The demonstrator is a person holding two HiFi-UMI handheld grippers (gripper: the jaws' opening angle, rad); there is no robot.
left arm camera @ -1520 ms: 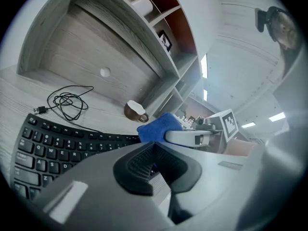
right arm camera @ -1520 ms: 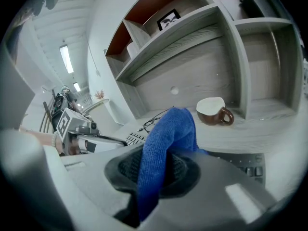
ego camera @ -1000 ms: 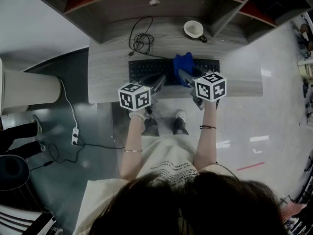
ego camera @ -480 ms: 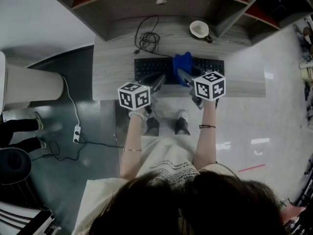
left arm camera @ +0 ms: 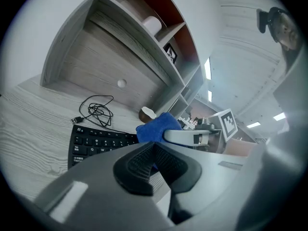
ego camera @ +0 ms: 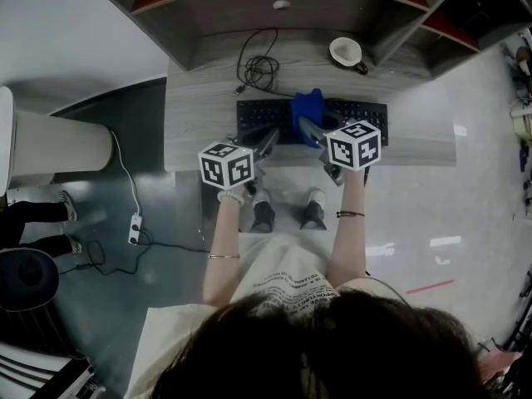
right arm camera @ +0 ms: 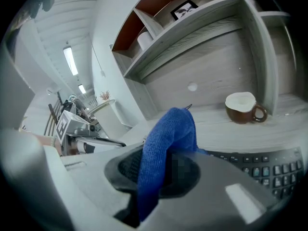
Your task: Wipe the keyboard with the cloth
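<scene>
A black keyboard point(ego camera: 258, 116) lies on the grey wooden desk point(ego camera: 199, 123); its left keys show in the left gripper view point(left arm camera: 94, 142) and its right keys in the right gripper view point(right arm camera: 269, 170). A blue cloth point(ego camera: 309, 108) rests on the keyboard's middle. My right gripper point(ego camera: 309, 128) is shut on the blue cloth point(right arm camera: 161, 153), which stands up between its jaws. My left gripper point(ego camera: 268, 140) hovers at the keyboard's front edge, left of the cloth point(left arm camera: 156, 129), its jaws shut and empty.
A brown-and-white cup point(ego camera: 347, 53) stands at the back right of the desk, also in the right gripper view as the cup point(right arm camera: 244, 108). A coiled black cable point(ego camera: 259, 71) lies behind the keyboard. Shelving rises behind the desk. The person's shoes point(ego camera: 287, 214) stand on the floor below.
The head view has shifted slightly, so the desk appears further right. Both grippers stay at the keyboard's front edge with the cloth still held.
</scene>
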